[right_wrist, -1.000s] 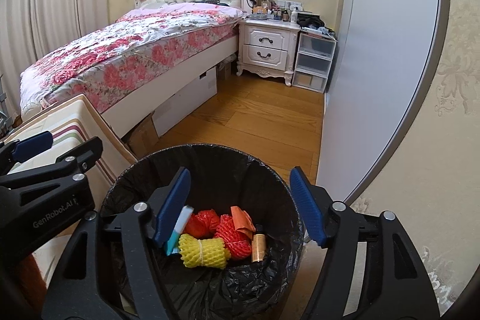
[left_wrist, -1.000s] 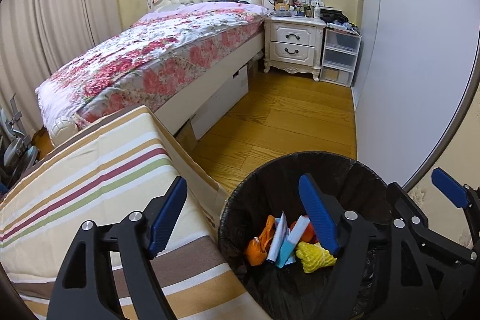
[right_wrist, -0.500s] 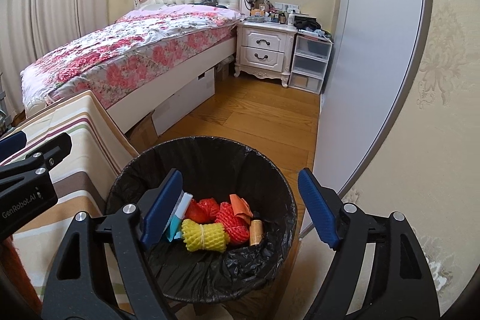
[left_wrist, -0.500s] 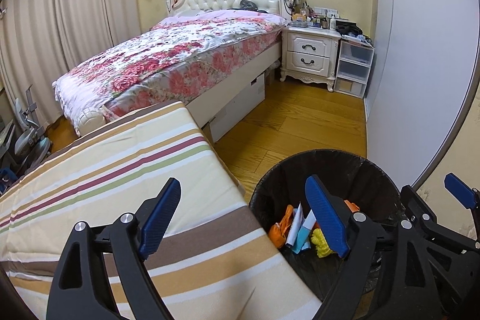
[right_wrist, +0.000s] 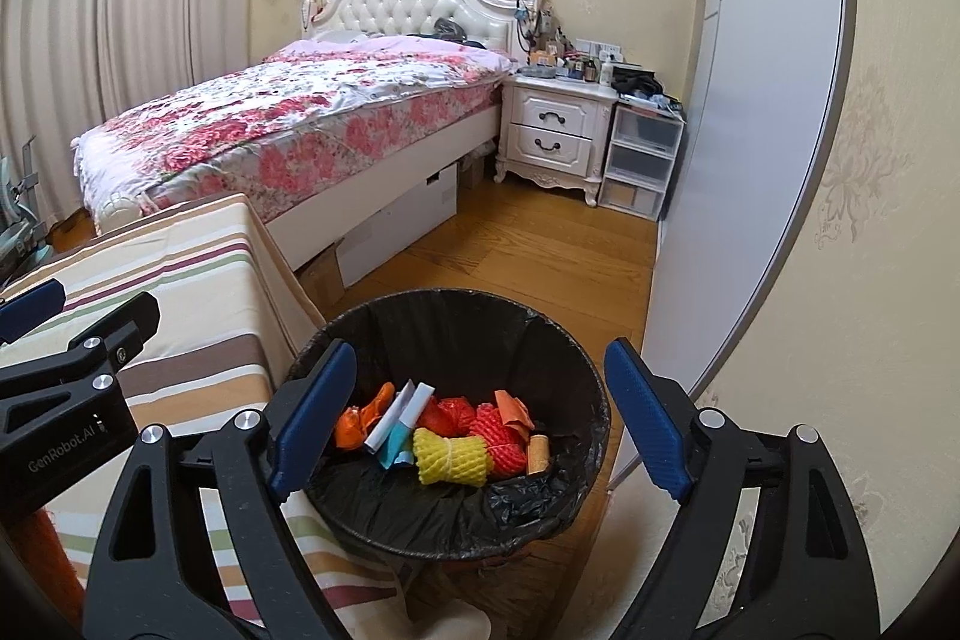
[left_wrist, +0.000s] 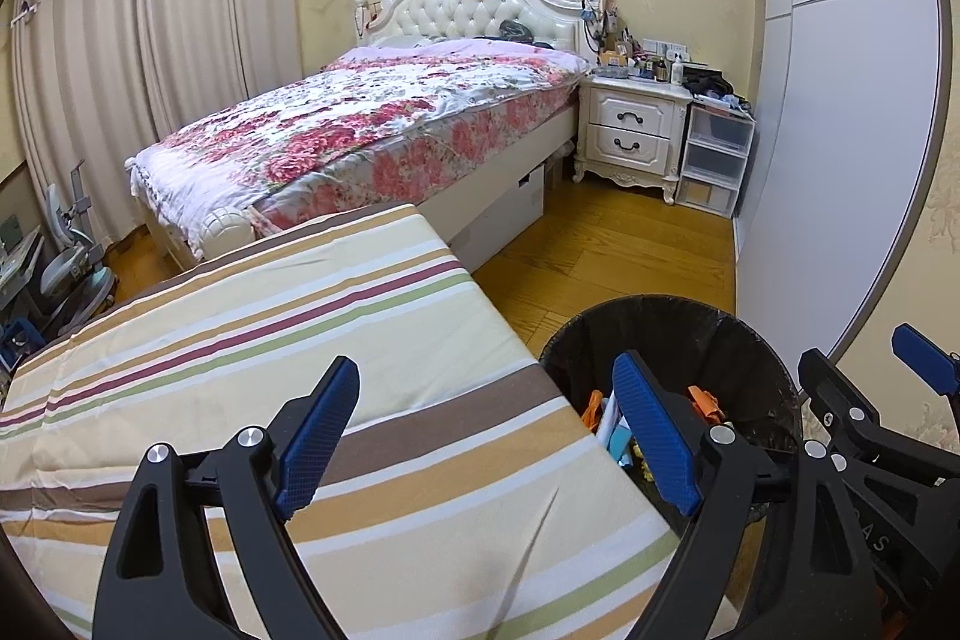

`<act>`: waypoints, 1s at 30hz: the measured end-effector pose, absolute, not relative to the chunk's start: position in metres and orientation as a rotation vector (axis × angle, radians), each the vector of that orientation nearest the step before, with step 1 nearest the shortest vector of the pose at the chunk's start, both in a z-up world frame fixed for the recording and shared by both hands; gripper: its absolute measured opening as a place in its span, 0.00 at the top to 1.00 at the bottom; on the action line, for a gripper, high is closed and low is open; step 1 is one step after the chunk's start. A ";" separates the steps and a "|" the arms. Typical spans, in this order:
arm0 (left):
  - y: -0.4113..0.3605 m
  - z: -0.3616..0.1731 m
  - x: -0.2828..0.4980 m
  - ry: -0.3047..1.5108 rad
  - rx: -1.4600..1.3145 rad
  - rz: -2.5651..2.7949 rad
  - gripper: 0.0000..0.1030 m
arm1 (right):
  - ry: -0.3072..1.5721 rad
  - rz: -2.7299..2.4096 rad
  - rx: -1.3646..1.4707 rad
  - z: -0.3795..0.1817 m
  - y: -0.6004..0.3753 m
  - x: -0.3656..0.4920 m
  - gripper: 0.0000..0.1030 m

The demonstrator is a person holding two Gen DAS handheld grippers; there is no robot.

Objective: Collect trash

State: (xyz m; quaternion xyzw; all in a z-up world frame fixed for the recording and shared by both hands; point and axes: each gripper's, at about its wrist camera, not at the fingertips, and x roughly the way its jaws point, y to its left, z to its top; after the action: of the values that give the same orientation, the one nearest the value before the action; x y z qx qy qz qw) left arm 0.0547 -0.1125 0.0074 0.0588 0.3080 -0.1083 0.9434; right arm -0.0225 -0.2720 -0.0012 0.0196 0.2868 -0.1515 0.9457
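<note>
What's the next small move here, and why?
Probably swing both grippers back over the striped cloth to look for more trash: the left gripper and right gripper are open and empty, trash already lies in the bin, and the cloth in view is bare.

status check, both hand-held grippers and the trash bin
Left hand-held gripper open, empty, jaws just widened. Right hand-held gripper same, above the trash bin. Trash lies inside the bin. Nothing in the way.
</note>
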 end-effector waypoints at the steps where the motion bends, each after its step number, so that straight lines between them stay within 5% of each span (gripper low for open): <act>1: -0.110 0.008 0.052 0.625 0.118 -0.217 0.19 | 0.580 -0.304 0.034 0.001 -0.269 -0.025 0.20; 30: -0.053 0.022 0.001 0.588 0.064 -0.149 0.18 | 0.508 -0.236 -0.032 0.033 -0.228 -0.070 0.19</act>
State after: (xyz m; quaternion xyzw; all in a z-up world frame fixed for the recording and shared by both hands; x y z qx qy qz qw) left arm 0.0007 -0.0526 0.0225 0.0316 0.2897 -0.0732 0.9538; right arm -0.0697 -0.2284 0.0330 -0.0157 0.2506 -0.1162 0.9610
